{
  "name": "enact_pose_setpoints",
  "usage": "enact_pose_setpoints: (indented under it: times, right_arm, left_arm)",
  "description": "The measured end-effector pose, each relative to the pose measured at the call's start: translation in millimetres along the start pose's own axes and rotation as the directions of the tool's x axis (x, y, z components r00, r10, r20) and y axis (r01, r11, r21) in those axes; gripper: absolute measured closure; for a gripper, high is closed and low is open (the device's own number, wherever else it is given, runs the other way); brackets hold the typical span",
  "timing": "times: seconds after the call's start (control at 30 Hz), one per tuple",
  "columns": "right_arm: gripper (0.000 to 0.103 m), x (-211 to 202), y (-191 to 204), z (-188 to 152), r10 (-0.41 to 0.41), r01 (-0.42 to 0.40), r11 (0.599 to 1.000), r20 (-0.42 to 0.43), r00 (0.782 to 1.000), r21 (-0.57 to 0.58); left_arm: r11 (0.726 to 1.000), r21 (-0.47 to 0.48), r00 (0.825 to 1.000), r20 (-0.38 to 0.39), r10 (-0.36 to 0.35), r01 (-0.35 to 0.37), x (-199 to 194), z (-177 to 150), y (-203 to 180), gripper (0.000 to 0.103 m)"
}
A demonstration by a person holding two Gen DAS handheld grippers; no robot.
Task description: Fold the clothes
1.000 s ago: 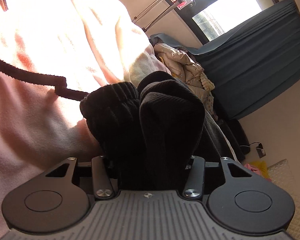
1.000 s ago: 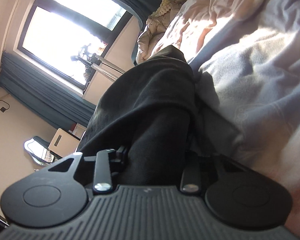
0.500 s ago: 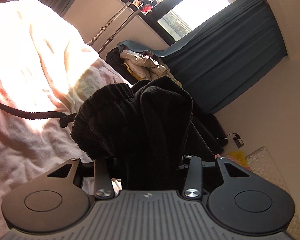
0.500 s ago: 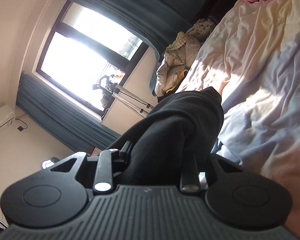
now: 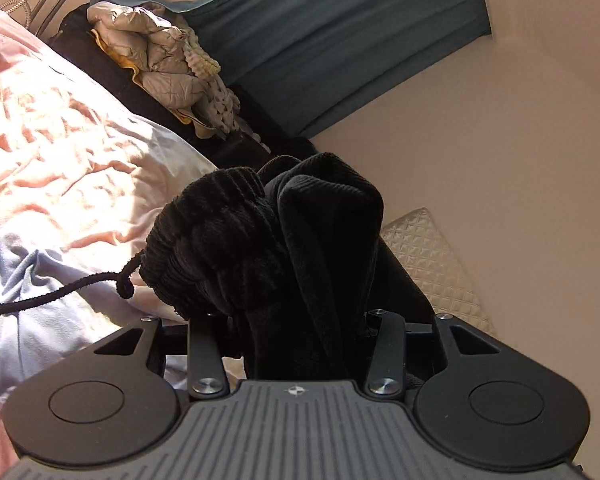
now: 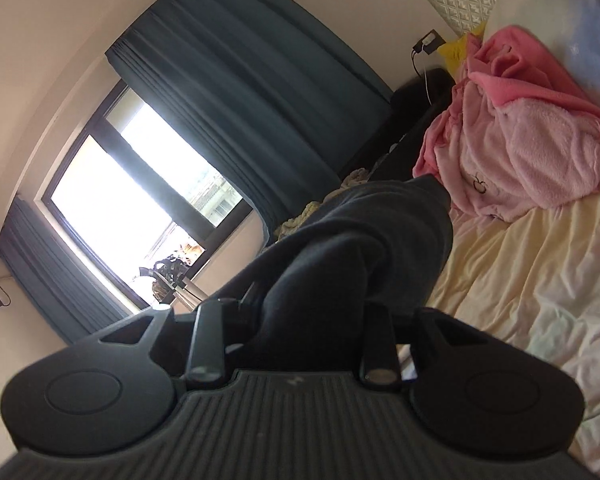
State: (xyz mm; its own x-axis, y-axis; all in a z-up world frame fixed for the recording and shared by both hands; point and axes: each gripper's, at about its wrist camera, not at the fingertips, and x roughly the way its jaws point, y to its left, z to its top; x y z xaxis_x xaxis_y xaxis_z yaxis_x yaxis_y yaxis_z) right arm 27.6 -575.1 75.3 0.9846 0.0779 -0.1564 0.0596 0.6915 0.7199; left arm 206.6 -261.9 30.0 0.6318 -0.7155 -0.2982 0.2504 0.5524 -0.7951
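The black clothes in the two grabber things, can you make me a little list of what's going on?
held item: black garment, ribbed cuff bunched up, drawstring trailing off
left gripper: shut on the black garment
right gripper: shut on the black garment too
underneath: rumpled bedsheet
on the bed: pink fluffy clothes
by the curtain: beige puffy jacket
folded yet: no, it hangs bunched

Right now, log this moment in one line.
left gripper: shut on black garment | right gripper: shut on it | garment: lifted | bed: below
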Motion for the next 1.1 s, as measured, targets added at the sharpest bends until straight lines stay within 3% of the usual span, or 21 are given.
enact_pose_setpoints:
  times: [0.1,0.27,0.4,0.5,0.57,0.67,0.83,0.9,0.93,0.97,1.1]
  right_arm:
    - [0.071,0,-30,31,-0.066,0.067,0.997,0.032,0.997,-0.033]
    - [0.071,11,-101,53,-0.168,0.168,0.986,0.064,0.984,-0.002]
    - [0.071,22,-163,39,-0.201,0.195,0.978,0.079,0.976,0.069]
    - [0.071,32,-206,13,-0.229,0.223,0.968,0.039,0.973,0.114]
    - [0.071,40,-231,-10,-0.263,0.263,0.953,-0.021,0.965,0.149]
    - [0.069,46,-256,-40,-0.303,0.316,0.935,-0.102,0.947,0.163]
    - [0.067,38,-271,-68,-0.302,0.315,0.932,-0.1,0.948,0.18]
    - [0.066,38,-270,-66,-0.318,0.336,0.922,-0.118,0.941,0.194]
    - [0.065,39,-266,-63,-0.332,0.354,0.914,-0.137,0.933,0.2]
    - [0.061,39,-261,-58,-0.352,0.38,0.903,-0.163,0.922,0.2]
    - [0.053,32,-232,-41,-0.426,0.468,0.871,-0.241,0.872,0.153]
  left_arm:
    - [0.999,0.017,0.996,-0.074,-0.04,0.041,67,-16,-15,0.055]
    - [0.998,0.038,0.984,-0.177,-0.036,0.044,155,-41,-21,0.055]
    - [0.999,0.015,0.973,-0.227,-0.033,0.038,209,-67,10,0.055]
    - [1.0,0.017,0.966,-0.257,-0.002,0.006,233,-79,44,0.055]
    - [1.0,-0.014,0.962,-0.273,0.0,-0.004,240,-88,70,0.054]
    - [0.998,-0.054,0.965,-0.256,-0.053,0.04,231,-106,103,0.046]
    - [0.996,-0.027,0.951,-0.297,-0.088,0.084,222,-112,121,0.037]
    - [0.999,0.004,0.951,-0.304,-0.051,0.054,211,-107,116,0.025]
    - [0.999,0.018,0.953,-0.302,-0.026,0.033,205,-103,114,0.012]
    - [0.999,0.037,0.954,-0.3,0.0,0.011,196,-98,111,0.006]
    - [0.974,0.214,0.959,-0.253,0.129,-0.075,159,-67,93,0.006]
